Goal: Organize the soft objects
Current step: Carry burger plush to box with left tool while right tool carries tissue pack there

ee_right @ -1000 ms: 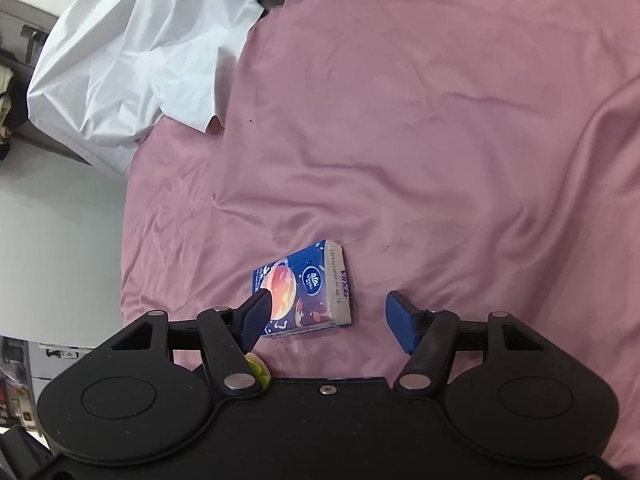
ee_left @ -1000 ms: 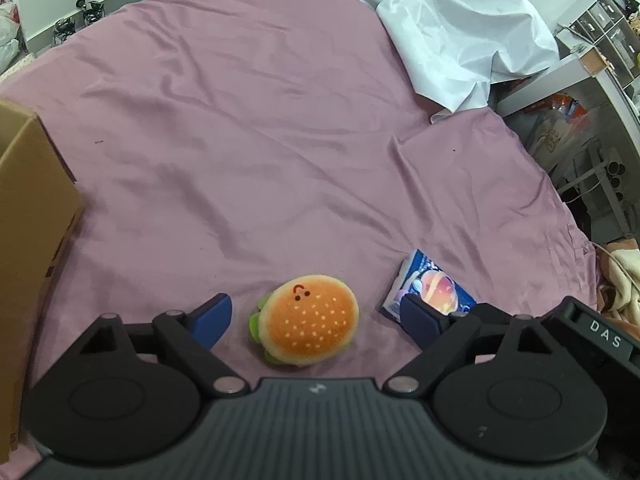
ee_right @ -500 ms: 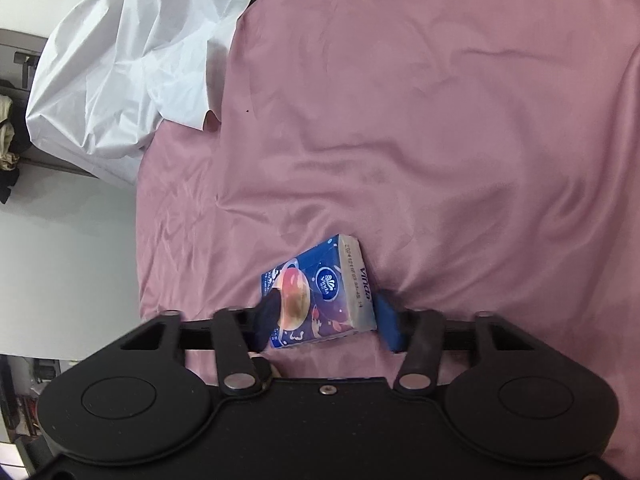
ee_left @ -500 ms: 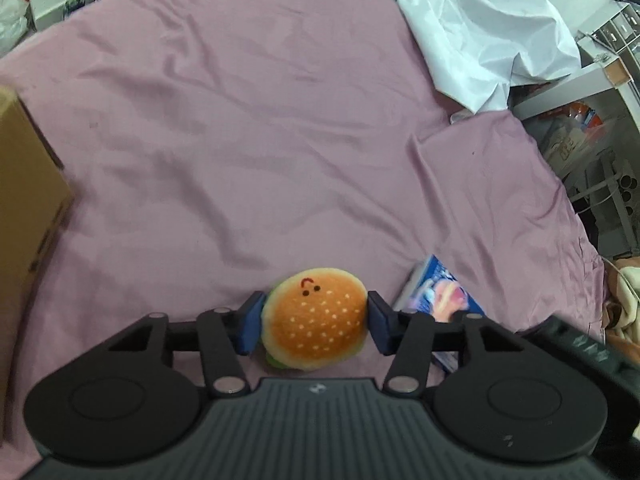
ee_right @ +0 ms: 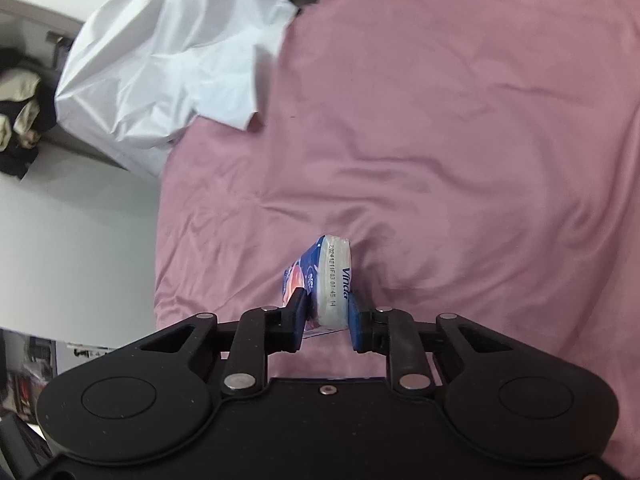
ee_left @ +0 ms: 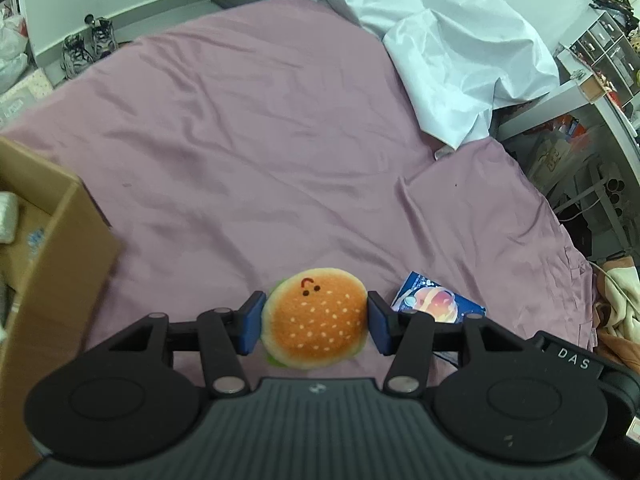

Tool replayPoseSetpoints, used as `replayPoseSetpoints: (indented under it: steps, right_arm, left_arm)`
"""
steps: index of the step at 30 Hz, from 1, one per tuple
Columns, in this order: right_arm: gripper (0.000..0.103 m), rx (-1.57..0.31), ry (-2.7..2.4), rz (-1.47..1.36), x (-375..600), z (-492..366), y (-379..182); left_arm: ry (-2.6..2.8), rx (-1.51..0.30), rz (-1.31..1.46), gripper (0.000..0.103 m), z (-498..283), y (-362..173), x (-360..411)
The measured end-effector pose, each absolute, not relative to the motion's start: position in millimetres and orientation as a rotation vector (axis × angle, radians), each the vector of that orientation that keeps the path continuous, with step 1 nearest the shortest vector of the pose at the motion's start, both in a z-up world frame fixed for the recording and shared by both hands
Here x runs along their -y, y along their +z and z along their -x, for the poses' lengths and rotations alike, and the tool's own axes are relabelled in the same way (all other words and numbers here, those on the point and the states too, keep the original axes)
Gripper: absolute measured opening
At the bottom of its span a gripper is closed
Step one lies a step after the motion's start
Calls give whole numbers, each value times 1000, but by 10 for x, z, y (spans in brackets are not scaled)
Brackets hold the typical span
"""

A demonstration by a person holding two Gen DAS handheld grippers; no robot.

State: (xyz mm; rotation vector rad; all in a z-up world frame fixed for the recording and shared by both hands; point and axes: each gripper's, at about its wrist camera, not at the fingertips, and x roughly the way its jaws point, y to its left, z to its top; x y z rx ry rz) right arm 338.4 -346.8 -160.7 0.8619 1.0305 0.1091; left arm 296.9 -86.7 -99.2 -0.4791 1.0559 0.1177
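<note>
I have a grip in each hand, so the job now is to carry both loads to the box (ee_left: 48,240) without losing either. The left gripper (ee_left: 315,322) is clamped on the burger (ee_left: 315,318), its blue pads pressing the bun's two sides; the plush looks squashy, so I judge it could squirm out if I swing fast, and I would lift straight first, then travel left, where the box stands open at the edge of the left view. The right gripper (ee_right: 326,314) has just been closing and now pinches the tissue pack (ee_right: 330,280) across its thin faces, the pack turned up on edge with the printed side seam facing the camera. Only its near end sits between the pads, so I reckon it may pivot or droop; a slow, level carry would suit it. From the left view the pack shows just right of the burger, close above the pink sheet (ee_left: 260,140). Both grippers point steeply down at the bed, the left more so, and neither looks rolled. The white cloth (ee_right: 160,60) lies bunched at the far side, well apart from both loads.
</note>
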Motion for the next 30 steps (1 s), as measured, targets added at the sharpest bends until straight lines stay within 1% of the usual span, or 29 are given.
replayPoseSetpoints:
  steps: [11,20,30]
  right_arm:
    - [20,-959,166,-825,3483,-3183,-1272]
    - [20,-911,278,-730,3262,-3010,-937]
    - [20,-858,370,-643,3030,-2784,-574]
  left_arm:
    - [137,-1008,428,53,-2748,-588,678]
    - [144,-957,387,53,-2483,-199,557]
    - [183,-913,393,53,-2196,8,318]
